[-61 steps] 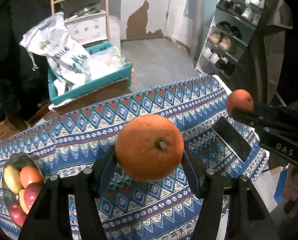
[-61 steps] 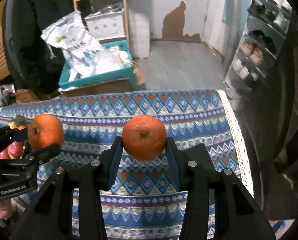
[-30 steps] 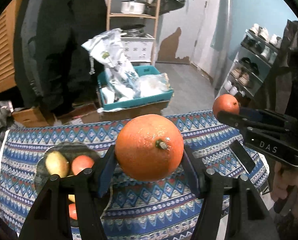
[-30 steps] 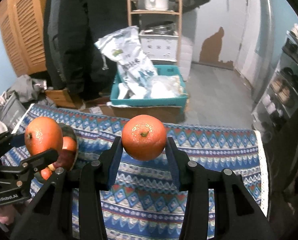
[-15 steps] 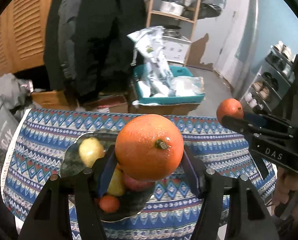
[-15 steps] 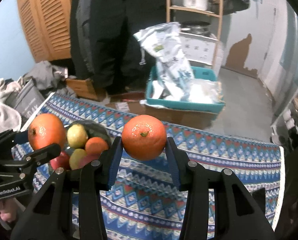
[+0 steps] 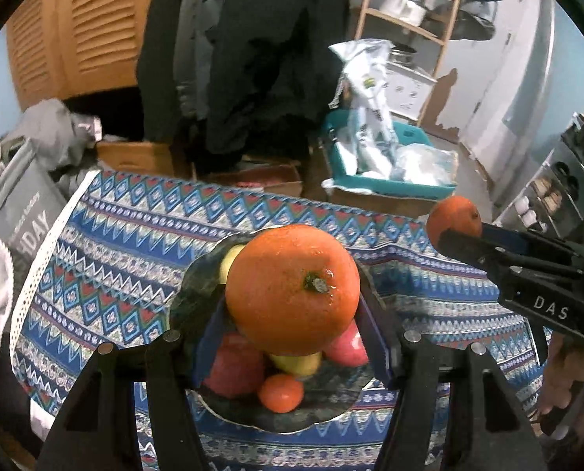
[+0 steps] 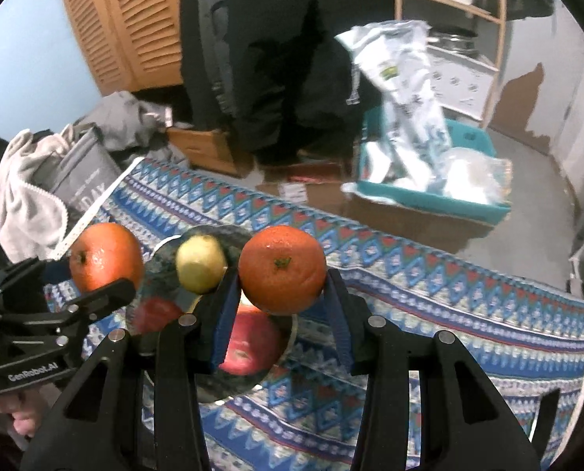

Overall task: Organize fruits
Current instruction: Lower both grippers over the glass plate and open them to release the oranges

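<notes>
My left gripper (image 7: pixel 292 337) is shut on a large orange (image 7: pixel 292 288) and holds it right above a dark fruit plate (image 7: pixel 192 302). The plate holds red apples (image 7: pixel 233 369), a yellow fruit (image 7: pixel 229 261) and a small orange fruit (image 7: pixel 281 392). My right gripper (image 8: pixel 282 325) is shut on a second orange (image 8: pixel 282 269), above the plate's (image 8: pixel 221 386) right side. In the right wrist view the left gripper's orange (image 8: pixel 105 257) is at the left. In the left wrist view the right gripper's orange (image 7: pixel 453 219) is at the right.
The plate sits on a table under a blue patterned cloth (image 7: pixel 127 243). Behind the table are a teal bin (image 7: pixel 386 184) with bags, cardboard boxes (image 7: pixel 135 157), hanging dark clothes and a wooden shelf. A grey bag (image 8: pixel 78 174) and a towel lie at the left.
Both grippers have swung left with their oranges. The fruit plate has come from the left to under the two grippers.
</notes>
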